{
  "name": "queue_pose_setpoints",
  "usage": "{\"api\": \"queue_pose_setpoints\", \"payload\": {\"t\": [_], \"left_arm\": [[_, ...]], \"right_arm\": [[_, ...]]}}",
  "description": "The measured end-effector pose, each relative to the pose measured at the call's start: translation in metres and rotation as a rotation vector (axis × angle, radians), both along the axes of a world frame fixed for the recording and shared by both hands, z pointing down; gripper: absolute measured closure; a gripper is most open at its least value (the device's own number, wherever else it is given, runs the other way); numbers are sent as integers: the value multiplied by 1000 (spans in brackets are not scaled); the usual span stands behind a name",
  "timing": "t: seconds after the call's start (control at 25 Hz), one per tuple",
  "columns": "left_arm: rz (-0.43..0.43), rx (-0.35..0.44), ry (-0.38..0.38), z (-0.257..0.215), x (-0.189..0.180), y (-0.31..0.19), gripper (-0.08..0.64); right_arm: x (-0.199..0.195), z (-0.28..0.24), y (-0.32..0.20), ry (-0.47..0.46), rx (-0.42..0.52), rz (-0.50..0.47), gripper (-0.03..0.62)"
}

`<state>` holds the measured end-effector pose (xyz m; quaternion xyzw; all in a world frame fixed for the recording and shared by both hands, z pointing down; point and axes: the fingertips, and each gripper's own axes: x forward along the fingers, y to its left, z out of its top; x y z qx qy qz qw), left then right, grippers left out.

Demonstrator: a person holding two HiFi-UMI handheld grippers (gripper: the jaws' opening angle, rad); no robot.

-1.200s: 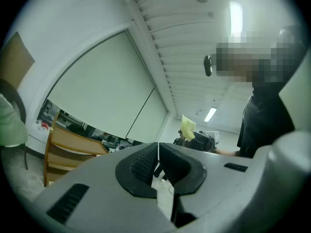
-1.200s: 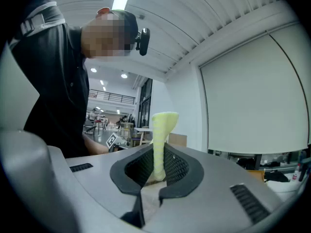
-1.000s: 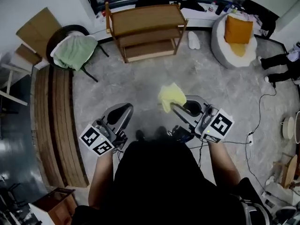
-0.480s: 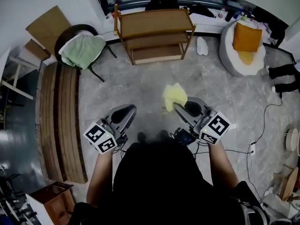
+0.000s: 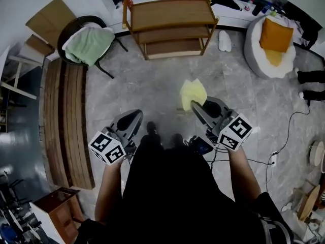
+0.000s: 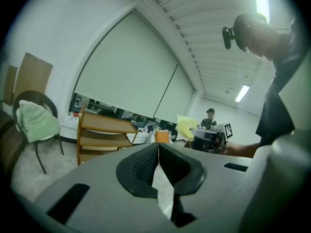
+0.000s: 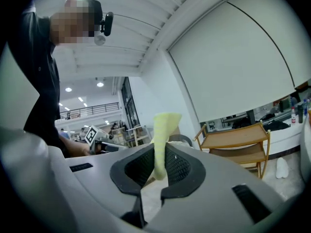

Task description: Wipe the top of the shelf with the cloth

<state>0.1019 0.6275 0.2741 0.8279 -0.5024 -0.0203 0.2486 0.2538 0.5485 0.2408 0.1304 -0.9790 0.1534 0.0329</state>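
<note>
The wooden shelf [image 5: 171, 27] with three boards stands against the far wall, its bare top board [image 5: 169, 13] facing up. In the left gripper view the shelf [image 6: 103, 136] sits ahead to the left; in the right gripper view the shelf [image 7: 236, 141] is ahead to the right. My right gripper [image 5: 195, 104] is shut on the yellow cloth [image 5: 193, 93], which sticks up between its pads [image 7: 171, 167] as a pale strip [image 7: 162, 142]. My left gripper [image 5: 137, 118] is shut with nothing in it, jaws pressed together [image 6: 158, 155]. Both grippers hang over the floor, well short of the shelf.
A chair [image 5: 89, 42] draped with a green towel stands left of the shelf. A long wooden bench [image 5: 63, 121] runs along the left. A white beanbag [image 5: 269, 39] with an orange cushion lies at the right, a white shoe [image 5: 224, 40] beside the shelf. Cables [image 5: 277, 136] trail on the floor at right.
The shelf, chair and beanbag have shifted in the head view, and the shelf now looks larger and nearer. The right gripper still holds the yellow cloth; both grippers keep their pose.
</note>
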Motion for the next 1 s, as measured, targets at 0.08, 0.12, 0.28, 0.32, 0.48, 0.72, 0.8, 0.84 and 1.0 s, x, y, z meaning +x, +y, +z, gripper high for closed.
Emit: {"api": "queue_pose_setpoints", "payload": {"t": [0.08,0.12,0.28,0.32,0.48,0.72,0.8,0.84,1.0], "left_arm": [[-8,-17,19,8,-11,-11,548],[-10,-21,26,12,-18,-19,548],[-3,-32,38,23,-45,-57,548],[2,-32,46,23,-52,-67,549],[19,-25,70,20,-92,-108,549],[66,-33,68,21,-143,-158,549],[89,-36,72,23,-153,-169,549],[98,-39,77,25,-157,-175,548],[101,-69,96,34,-172,-202,548]], "right_arm": [[-9,5,-14,17,-9,11,551],[-16,8,-22,29,-11,14,551],[-54,15,-57,75,-16,32,551],[-64,15,-66,79,-21,44,551],[-107,21,-103,131,-36,88,551],[-165,17,-148,201,-26,139,551],[-178,14,-159,207,-19,161,551],[-185,12,-163,208,-18,168,551],[-210,12,-178,226,-16,162,551]]}}
